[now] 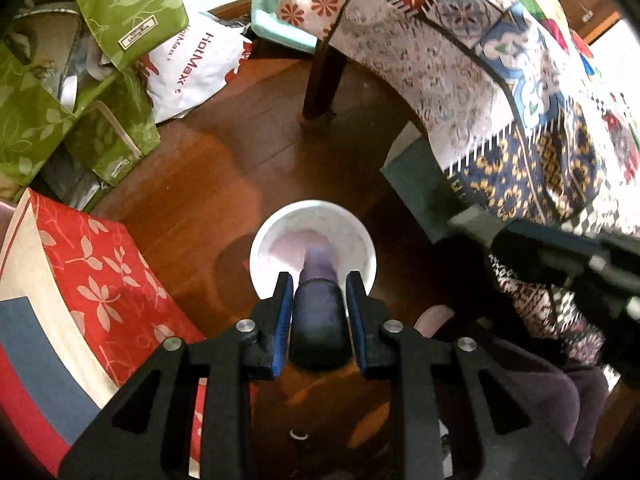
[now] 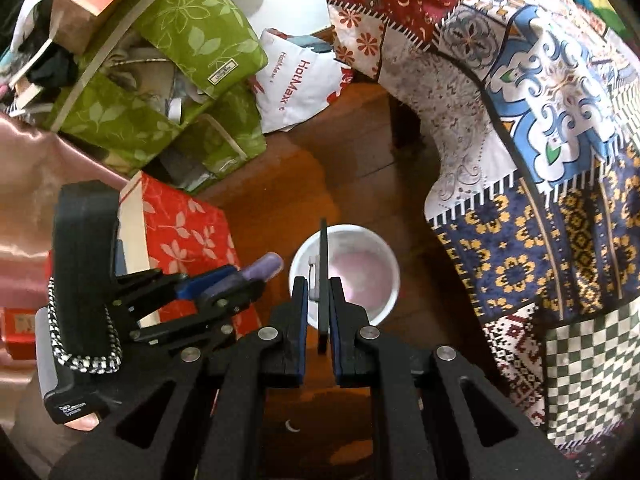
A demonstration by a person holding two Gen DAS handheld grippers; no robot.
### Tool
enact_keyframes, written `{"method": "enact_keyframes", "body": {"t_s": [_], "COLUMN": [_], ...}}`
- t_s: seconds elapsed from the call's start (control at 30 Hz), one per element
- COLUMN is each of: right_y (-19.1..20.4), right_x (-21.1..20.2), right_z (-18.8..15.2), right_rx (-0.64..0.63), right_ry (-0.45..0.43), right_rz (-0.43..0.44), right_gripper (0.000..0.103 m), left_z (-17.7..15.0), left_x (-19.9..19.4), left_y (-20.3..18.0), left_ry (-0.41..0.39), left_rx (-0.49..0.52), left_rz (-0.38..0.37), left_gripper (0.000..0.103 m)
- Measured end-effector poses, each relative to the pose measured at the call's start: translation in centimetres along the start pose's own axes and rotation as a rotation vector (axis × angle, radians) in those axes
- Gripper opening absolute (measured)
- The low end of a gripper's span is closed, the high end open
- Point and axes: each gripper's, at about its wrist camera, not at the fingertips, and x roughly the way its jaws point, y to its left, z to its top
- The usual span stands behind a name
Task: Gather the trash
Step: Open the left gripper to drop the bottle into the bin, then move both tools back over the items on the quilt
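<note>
A white round bin [image 1: 264, 240] stands on the wooden floor; it also shows in the right wrist view [image 2: 384, 256]. My left gripper [image 1: 318, 300] is shut on a purple bottle-shaped object [image 1: 318, 312] whose narrow end points over the bin's near rim. In the right wrist view the left gripper [image 2: 224, 288] holds that purple object [image 2: 262, 268] just left of the bin. My right gripper [image 2: 319, 304] is shut on a thin dark flat piece [image 2: 323, 264] held edge-on above the bin's left side.
Green leaf-print bags [image 2: 192, 40], a white HotMax bag [image 2: 304, 84] and a red floral box [image 1: 100, 280] crowd the left. A patchwork cloth [image 2: 540, 140] hangs over furniture on the right, with a dark table leg [image 1: 320, 80] behind.
</note>
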Motion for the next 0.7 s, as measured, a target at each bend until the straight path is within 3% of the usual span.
{"method": "enact_keyframes", "body": {"t_s": [0.03,0.07,0.1,0.37,0.7], "right_y": [0.0,0.1,0.1,0.1,0.1], "right_x": [0.1,0.2,0.0,-2.4,-9.0], "right_z": [0.0,0.0,-0.1,-1.2,-3.8], "right_rx": [0.003,0.001,-0.006,-0.027,-0.055], "right_ry": [0.007,0.008,0.001,-0.063,-0.218], "right_rz": [-0.006,-0.017,-0.029,-0.067,-0.148], "right_gripper": [0.024,0.037,0.045,0.047,0.047], "left_z": [0.2,0.2,0.3,-0.7,-2.7], "left_x": [-0.2,-0.4,-0.6,-3.0,-10.5], "left_y": [0.1,0.1,0.1,-0.2,-2.5], "left_ry": [-0.002,-0.013,-0.020,-0.066,-0.216], "left_rx": [-0.009,-0.016,-0.018,0.012,0.060], "left_rz": [-0.004,-0.008,-0.008,0.026,0.022], "left_gripper": [0.038,0.042,0.043,0.043,0.043]}}
